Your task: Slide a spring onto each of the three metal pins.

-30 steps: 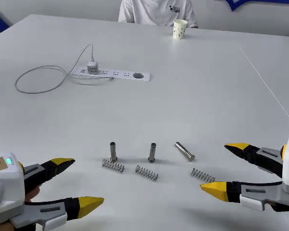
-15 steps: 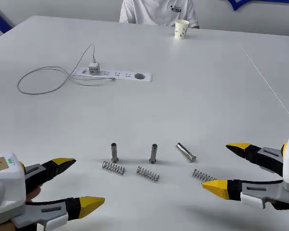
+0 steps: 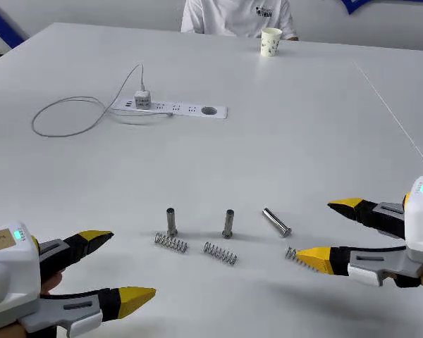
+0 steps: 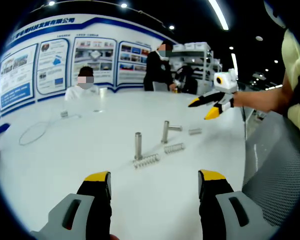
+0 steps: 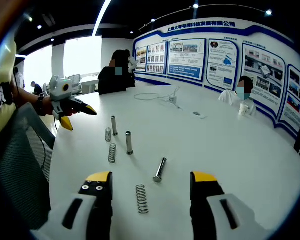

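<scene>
Two metal pins stand upright on the white table [image 3: 282, 141]: a left pin [image 3: 171, 221] and a middle pin [image 3: 228, 223]. The third pin [image 3: 276, 222] lies flat to their right. Three springs lie just in front of the pins: the left spring [image 3: 170, 243], the middle spring [image 3: 220, 253] and the right spring [image 3: 292, 255]. My right gripper [image 3: 319, 229] is open, its near fingertip at that right spring's end. The right gripper view has this spring [image 5: 140, 198] lying between the jaws, the flat pin [image 5: 159, 170] just beyond. My left gripper [image 3: 123, 264] is open and empty, left of the left spring [image 4: 146, 160].
A white power strip [image 3: 170, 109] with a plugged charger and a looping cable [image 3: 63, 116] lies mid-table. A paper cup [image 3: 271, 41] stands at the far edge, in front of a seated person in a white shirt [image 3: 236, 15].
My right gripper has moved forward, so its near fingertip now reaches the right spring. The left gripper has stayed put. The head camera has shifted slightly.
</scene>
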### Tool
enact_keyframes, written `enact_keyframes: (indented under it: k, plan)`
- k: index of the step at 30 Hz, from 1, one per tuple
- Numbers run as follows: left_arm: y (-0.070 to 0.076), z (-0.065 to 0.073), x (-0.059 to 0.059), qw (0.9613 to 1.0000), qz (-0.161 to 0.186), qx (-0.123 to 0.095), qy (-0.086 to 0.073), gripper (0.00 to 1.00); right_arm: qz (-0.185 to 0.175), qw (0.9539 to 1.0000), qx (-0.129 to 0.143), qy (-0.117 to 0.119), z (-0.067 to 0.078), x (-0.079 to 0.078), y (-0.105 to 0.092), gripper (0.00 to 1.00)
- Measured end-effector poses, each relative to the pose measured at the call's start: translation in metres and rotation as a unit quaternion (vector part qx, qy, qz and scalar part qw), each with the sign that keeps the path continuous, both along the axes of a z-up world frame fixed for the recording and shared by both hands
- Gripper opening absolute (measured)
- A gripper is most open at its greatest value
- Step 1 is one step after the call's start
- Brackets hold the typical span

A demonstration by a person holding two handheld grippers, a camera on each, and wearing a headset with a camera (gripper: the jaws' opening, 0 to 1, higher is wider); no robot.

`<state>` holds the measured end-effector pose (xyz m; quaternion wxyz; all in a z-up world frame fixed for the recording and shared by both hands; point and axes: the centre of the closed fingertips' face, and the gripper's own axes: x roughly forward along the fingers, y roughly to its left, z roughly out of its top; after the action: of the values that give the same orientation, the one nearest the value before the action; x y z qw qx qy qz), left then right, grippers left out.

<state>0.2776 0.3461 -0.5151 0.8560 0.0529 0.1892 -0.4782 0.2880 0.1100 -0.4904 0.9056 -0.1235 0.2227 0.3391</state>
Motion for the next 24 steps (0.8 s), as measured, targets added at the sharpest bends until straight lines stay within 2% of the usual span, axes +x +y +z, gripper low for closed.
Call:
enact_keyframes:
  k: [8, 24]
  plan:
    - [0.001, -0.003, 0.0, 1.0, 0.003, -0.002, 0.003, 0.72, -0.01, 0.9998, -0.012, 0.014, -0.004, 0.015, 0.0, 0.59]
    - [0.001, -0.005, 0.001, 1.0, 0.002, -0.005, 0.005, 0.72, -0.034, 0.9984, -0.026, 0.038, -0.01, 0.032, 0.006, 0.46]
